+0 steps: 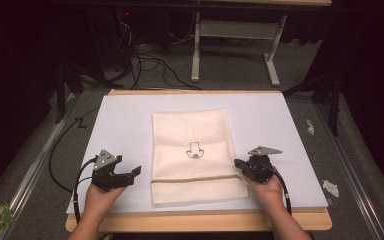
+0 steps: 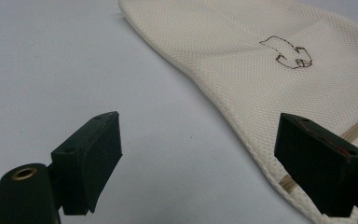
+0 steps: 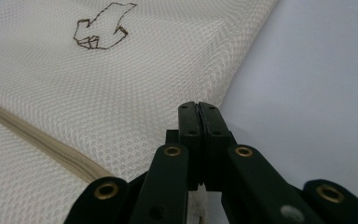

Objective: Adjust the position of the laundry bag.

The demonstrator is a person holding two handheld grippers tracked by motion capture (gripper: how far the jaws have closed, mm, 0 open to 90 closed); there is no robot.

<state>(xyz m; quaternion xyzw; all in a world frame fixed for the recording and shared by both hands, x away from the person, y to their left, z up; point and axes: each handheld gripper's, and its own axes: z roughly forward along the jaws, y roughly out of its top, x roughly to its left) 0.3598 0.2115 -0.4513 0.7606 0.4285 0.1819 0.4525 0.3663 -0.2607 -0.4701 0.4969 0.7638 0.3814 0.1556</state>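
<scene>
A cream mesh bag lies flat in the middle of the white board, with a small dark outline drawing on it and a tan zipper running across near its front edge. My right gripper is at the bag's right edge by the zipper's end. In the right gripper view its jaws are pressed together over the mesh, with a pale zipper pull caught low between them. My left gripper rests open on the board left of the bag, its fingertips wide apart with nothing between them.
The board sits on a wooden table whose front edge is near the person's forearms. Cables and a white table frame stand on the floor beyond. Scraps of paper lie on the floor at the right.
</scene>
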